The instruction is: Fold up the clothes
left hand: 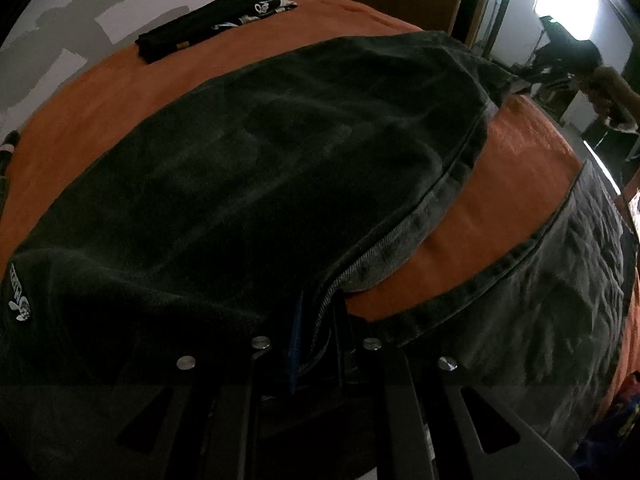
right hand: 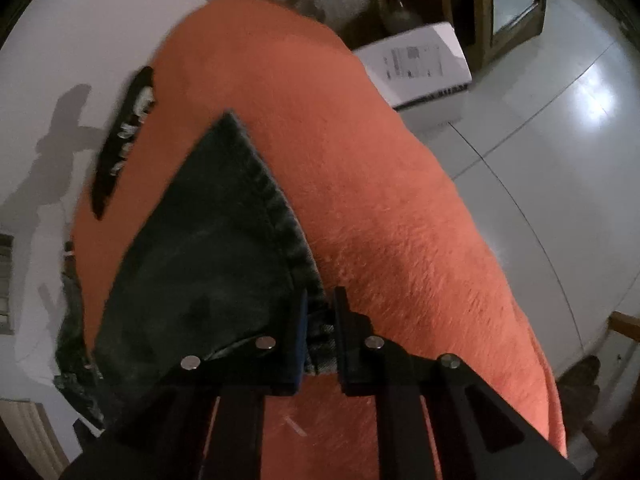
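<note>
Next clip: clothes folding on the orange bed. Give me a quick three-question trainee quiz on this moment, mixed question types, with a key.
1. True or false: the left gripper is shut on the waist end of the dark jeans.
2. What do the right gripper fingers pinch?
A. the orange blanket
B. a hem of the jeans
C. the white box
3. Fill in: the folded black garment lies at the ____ side of the bed, apart from the jeans.

Key:
1. True; denim is clamped between its fingers.
2. B; the faded hem sits between the fingers.
3. Far.
</note>
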`<state>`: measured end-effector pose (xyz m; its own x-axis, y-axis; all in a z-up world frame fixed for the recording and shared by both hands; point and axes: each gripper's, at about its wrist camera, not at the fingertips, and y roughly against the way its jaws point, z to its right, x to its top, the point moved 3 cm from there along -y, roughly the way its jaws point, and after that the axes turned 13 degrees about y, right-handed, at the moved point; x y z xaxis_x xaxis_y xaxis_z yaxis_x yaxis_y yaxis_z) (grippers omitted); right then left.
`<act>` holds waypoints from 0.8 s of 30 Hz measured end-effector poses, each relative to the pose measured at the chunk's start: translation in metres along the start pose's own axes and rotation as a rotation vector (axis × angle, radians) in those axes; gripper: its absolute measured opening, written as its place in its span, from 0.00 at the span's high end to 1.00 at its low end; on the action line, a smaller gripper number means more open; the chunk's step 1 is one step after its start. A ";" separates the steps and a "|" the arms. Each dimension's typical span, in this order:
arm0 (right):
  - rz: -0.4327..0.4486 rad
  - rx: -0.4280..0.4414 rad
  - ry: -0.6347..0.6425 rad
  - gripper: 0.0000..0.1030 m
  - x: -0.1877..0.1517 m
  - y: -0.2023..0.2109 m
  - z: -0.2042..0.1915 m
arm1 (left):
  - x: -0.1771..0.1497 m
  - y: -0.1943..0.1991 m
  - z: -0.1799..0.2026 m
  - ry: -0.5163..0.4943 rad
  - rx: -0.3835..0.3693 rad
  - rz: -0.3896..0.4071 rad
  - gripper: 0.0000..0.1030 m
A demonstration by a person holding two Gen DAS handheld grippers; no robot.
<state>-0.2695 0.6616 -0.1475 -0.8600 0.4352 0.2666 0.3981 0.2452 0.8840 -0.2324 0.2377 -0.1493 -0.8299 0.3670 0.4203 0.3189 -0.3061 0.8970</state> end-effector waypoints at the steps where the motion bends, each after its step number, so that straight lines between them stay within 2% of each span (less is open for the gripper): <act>1: 0.015 0.003 0.013 0.91 -0.003 0.006 -0.006 | 0.000 -0.001 -0.001 0.006 -0.001 -0.002 0.88; 3: 0.023 0.004 0.056 0.91 -0.008 0.019 -0.004 | 0.000 -0.002 -0.001 0.010 0.003 -0.005 0.88; 5: -0.010 -0.012 0.091 0.87 -0.007 0.015 -0.006 | 0.000 -0.003 0.000 0.008 0.010 -0.006 0.88; 6: -0.039 -0.009 0.092 0.70 -0.007 0.009 -0.005 | 0.000 -0.004 0.001 0.007 0.013 -0.007 0.88; 7: -0.068 -0.002 0.084 0.42 -0.007 0.004 -0.002 | 0.001 -0.004 0.001 0.006 0.015 -0.007 0.88; 8: -0.084 0.005 0.079 0.38 -0.006 -0.001 -0.001 | 0.001 -0.005 0.001 0.006 0.016 -0.008 0.88; 9: -0.077 0.014 0.090 0.38 -0.004 -0.005 -0.002 | 0.002 -0.006 0.001 0.010 0.017 -0.009 0.88; 10: -0.067 0.027 0.119 0.48 -0.004 -0.008 -0.003 | 0.002 -0.005 0.001 0.015 0.016 -0.010 0.88; 11: -0.055 0.032 0.149 0.62 -0.002 -0.009 -0.006 | 0.002 -0.005 0.000 0.019 0.016 -0.011 0.88; 12: -0.037 0.022 0.182 0.82 0.000 -0.008 -0.012 | 0.002 -0.005 0.000 0.022 0.015 -0.010 0.88; 15: 0.044 0.006 0.288 0.85 0.004 0.009 -0.035 | 0.002 -0.004 0.000 0.028 0.010 -0.005 0.88; 19: 0.269 -0.146 0.454 0.87 0.003 0.068 -0.069 | -0.002 -0.004 0.002 0.039 -0.009 0.013 0.86; 20: 0.308 -0.196 0.516 0.87 -0.003 0.078 -0.075 | -0.003 -0.003 0.004 0.034 -0.020 0.020 0.82; 22: 0.295 -0.259 0.572 0.87 -0.009 0.075 -0.069 | -0.005 -0.001 0.008 0.020 -0.038 0.035 0.64; 24: 0.226 -0.273 0.568 0.87 -0.014 0.054 -0.052 | -0.008 0.000 0.014 0.010 -0.052 0.034 0.53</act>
<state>-0.2527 0.6232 -0.0836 -0.8290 -0.0916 0.5517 0.5575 -0.0588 0.8281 -0.2192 0.2470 -0.1514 -0.8238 0.3469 0.4484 0.3225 -0.3637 0.8739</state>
